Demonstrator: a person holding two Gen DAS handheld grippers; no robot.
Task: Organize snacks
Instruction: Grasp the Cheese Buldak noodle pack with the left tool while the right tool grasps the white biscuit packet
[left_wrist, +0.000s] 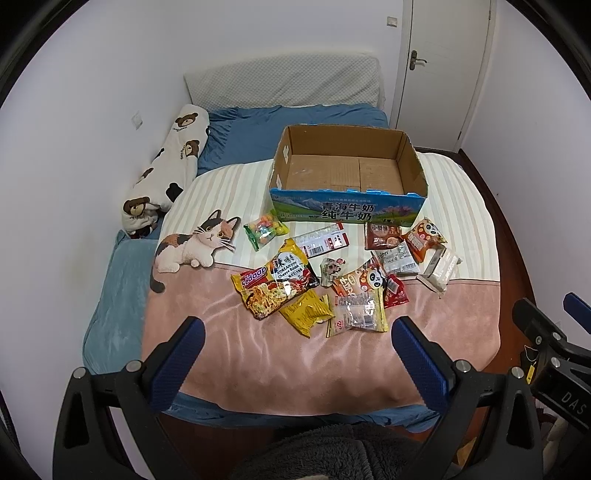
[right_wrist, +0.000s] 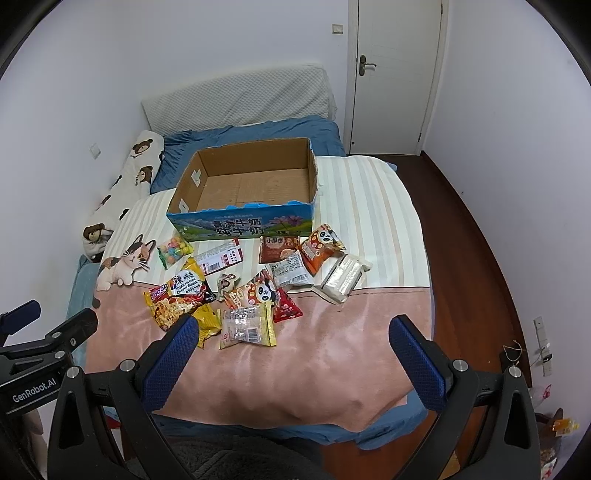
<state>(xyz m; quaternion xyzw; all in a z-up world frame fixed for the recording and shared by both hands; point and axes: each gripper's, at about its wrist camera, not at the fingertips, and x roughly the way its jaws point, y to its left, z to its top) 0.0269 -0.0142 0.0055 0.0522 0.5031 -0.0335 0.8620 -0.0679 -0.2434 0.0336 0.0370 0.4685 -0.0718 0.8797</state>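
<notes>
A bed (left_wrist: 461, 325) in a white-walled room — plush pink-and-cream blanket, crinkly snack packets (left_wrist: 332, 273) scattered just before an open cardboard box (left_wrist: 347, 173).

Small print on wrappers is unreadable; the left gripper (left_wrist: 297, 332) and right gripper (right_wrist: 293, 330) hover empty, blue-padded jaws wide — bases cropped.

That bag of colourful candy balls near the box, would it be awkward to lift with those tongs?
Probably somewhat. The candy bag looks like thin, glossy film, so likely slippery and floppy. The loose round sweets inside would probably shift, letting it sag. It seems small and light.
</notes>
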